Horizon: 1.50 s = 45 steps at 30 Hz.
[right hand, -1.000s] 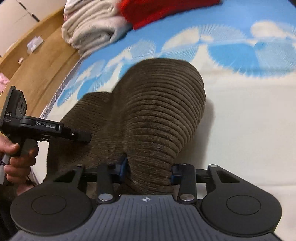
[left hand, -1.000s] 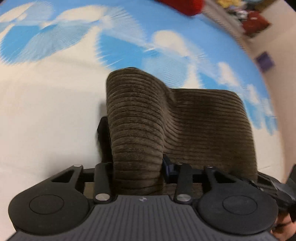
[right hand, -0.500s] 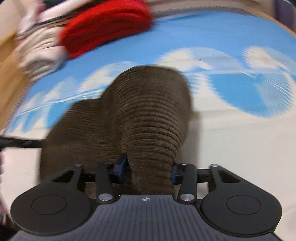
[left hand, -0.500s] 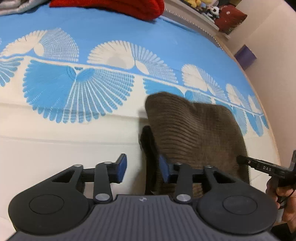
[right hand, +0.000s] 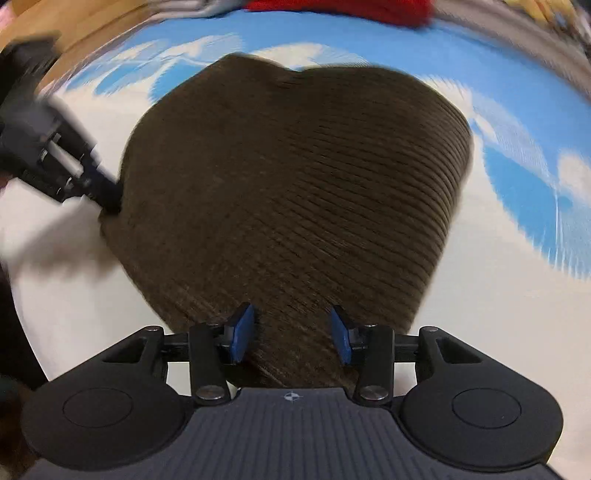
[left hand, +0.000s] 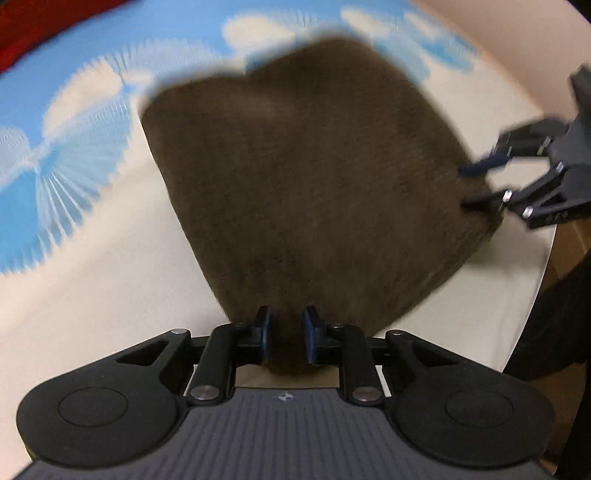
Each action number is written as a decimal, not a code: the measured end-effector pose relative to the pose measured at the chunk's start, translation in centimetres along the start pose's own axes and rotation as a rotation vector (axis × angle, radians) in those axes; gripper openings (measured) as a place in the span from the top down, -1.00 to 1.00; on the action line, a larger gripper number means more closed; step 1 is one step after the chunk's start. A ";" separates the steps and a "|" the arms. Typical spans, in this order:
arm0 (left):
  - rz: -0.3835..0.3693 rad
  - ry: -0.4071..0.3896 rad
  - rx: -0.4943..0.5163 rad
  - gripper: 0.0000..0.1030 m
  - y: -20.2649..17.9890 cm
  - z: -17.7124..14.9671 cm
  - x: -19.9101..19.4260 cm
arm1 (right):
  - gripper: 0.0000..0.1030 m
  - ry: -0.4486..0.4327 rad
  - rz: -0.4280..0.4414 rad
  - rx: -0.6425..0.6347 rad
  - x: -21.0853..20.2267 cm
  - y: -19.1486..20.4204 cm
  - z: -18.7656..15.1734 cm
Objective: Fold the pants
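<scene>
The brown corduroy pants (left hand: pixel 314 166) lie folded into a flat, squarish stack on the bed, also in the right wrist view (right hand: pixel 295 184). My left gripper (left hand: pixel 287 341) is at the stack's near corner, its jaws closing with the fabric pinched between the blue pads. From the right wrist view it shows at the left edge of the stack (right hand: pixel 103 192). My right gripper (right hand: pixel 291 339) straddles another corner. Its jaws are closing slightly, but the pads stand apart and the flat cloth between them looks unpressed. It also appears at the stack's right edge (left hand: pixel 474 184). Both views are blurred.
The pants rest on a bed cover (left hand: pixel 74 166) with blue and white fan patterns. A red garment (right hand: pixel 332 7) lies at the far side. The bed's edge (left hand: pixel 546 258) runs close on the right, with a dark sleeve (left hand: pixel 554 314) beside it.
The raised folds both grippers held now lie flat. My left gripper let go, moved, and has closed on a corner. The right pads have widened. Both views have rolled.
</scene>
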State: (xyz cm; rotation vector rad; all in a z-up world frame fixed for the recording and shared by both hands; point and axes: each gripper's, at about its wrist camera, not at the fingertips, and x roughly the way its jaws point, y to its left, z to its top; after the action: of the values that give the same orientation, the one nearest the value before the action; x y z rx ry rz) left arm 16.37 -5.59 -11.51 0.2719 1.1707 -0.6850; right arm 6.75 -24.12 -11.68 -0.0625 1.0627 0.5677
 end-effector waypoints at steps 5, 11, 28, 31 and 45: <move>0.053 -0.220 -0.107 0.58 1.0 2.6 -3.1 | 0.08 -0.217 -0.012 0.163 -2.3 -2.6 3.6; 0.213 -0.019 -0.152 0.64 1.6 2.6 2.0 | 0.09 -0.335 -0.206 0.335 2.1 -6.2 8.1; 0.225 -0.221 -0.269 0.63 1.1 6.4 0.7 | 0.02 -0.303 -0.339 0.339 3.3 -5.9 9.2; 0.258 -0.107 -0.318 0.63 2.1 5.8 3.1 | 0.01 -0.350 -0.353 0.339 0.7 -5.4 8.3; 0.249 -0.144 -0.062 0.24 -5.2 2.8 -1.8 | -0.14 -0.039 -0.262 0.186 -0.5 2.1 0.4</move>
State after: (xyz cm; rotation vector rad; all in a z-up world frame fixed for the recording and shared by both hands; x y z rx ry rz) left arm 14.85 -10.40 -8.00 0.3050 0.9986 -0.4419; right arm 5.90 -22.37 -10.59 -0.0266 1.0458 0.2313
